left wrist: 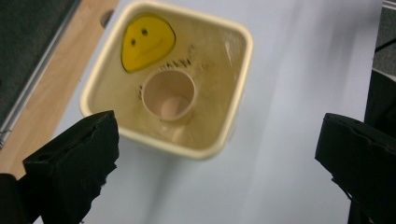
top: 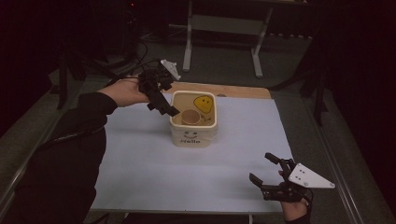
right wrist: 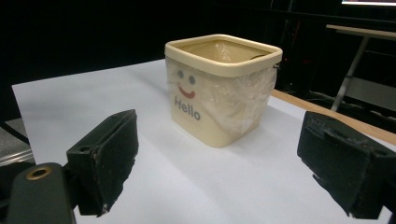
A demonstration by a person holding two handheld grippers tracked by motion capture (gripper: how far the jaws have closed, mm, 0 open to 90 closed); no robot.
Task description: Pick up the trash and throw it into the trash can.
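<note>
A small tan cup [top: 189,116] stands upright inside a cream square bin [top: 194,136], which sits near the middle of the white-covered counter [top: 140,177], a little toward its far edge. A yellow smiley-face piece [top: 204,103] leans against the bin's far inner wall just beyond the cup, and a thin plastic liner [right wrist: 243,105] drapes over the bin's rim and down its outer side; the front carries a printed face and "Hello". The left tool [top: 163,108] hovers at the bin's left rim with its jaws spread wide and nothing between them, and its own view looks straight down into the cup's open mouth [left wrist: 168,94]. The step in hand looks like work at the bin's contents, either just after a release or just before a grasp. Reaching in would call for lowering between cup and wall without snagging the liner. The right tool [top: 266,170] rests at the near right corner, well apart, jaws wide and empty.
</note>
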